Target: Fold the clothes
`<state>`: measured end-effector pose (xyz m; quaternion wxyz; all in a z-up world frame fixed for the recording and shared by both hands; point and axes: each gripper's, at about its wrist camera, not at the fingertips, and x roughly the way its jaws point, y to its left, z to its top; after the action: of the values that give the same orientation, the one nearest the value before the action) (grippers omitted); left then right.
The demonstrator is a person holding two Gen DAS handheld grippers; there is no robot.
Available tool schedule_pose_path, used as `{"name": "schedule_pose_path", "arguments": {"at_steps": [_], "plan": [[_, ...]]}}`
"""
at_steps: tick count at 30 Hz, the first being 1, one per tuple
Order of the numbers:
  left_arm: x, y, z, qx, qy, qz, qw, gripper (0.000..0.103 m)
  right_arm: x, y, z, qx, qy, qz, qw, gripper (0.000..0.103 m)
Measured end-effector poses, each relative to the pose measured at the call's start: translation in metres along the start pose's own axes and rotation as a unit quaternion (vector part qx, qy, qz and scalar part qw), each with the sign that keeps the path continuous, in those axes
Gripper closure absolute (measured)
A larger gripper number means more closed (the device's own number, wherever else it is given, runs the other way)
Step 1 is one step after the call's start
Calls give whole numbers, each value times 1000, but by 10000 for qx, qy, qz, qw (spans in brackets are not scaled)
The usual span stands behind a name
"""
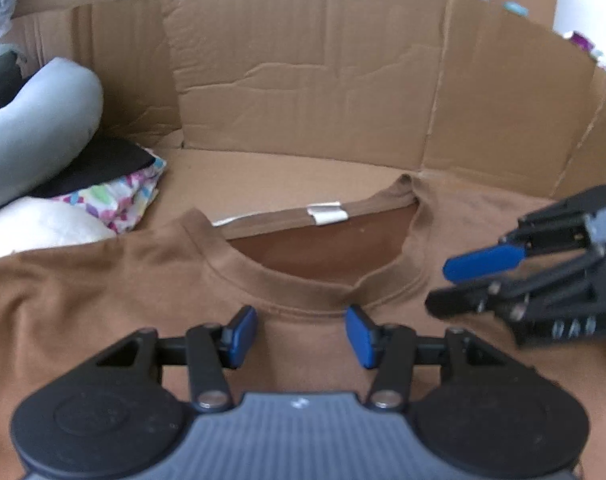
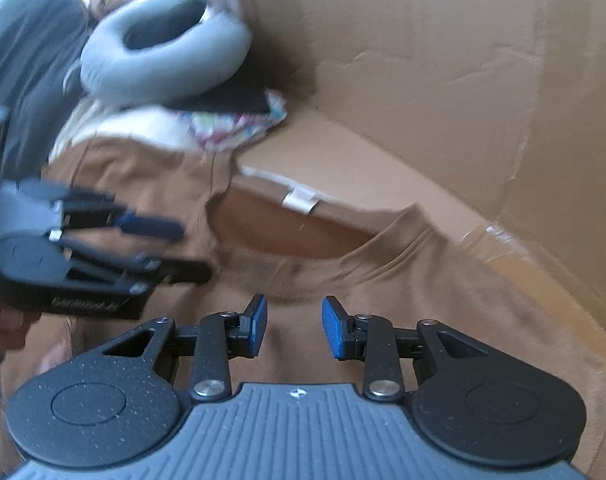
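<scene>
A brown T-shirt point(image 1: 103, 280) lies flat on cardboard, its neck opening with a white label point(image 1: 327, 214) facing away from me. My left gripper point(image 1: 301, 336) is open and empty, hovering over the shirt just below the collar. My right gripper point(image 1: 437, 284) shows at the right, open, above the shirt's right shoulder. In the right wrist view the right gripper point(image 2: 295, 328) is open and empty just below the collar of the shirt point(image 2: 443, 288). The left gripper point(image 2: 193, 250) shows blurred at the left, open.
Flattened cardboard point(image 1: 303, 80) forms the floor and back wall. At the left lie a grey neck pillow point(image 1: 35, 128), a black garment, a multicoloured patterned cloth point(image 1: 119, 196) and a white cloth point(image 1: 43, 224). The pillow point(image 2: 163, 56) also shows in the right wrist view.
</scene>
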<state>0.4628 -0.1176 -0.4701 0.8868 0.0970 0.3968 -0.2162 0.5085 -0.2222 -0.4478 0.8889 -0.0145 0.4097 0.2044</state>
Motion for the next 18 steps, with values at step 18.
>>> {"name": "schedule_pose_path", "arguments": {"at_steps": [18], "plan": [[-14, 59, 14, -884, -337, 725, 9929, 60, -11, -56, 8, 741, -311, -680, 9944, 68]]}}
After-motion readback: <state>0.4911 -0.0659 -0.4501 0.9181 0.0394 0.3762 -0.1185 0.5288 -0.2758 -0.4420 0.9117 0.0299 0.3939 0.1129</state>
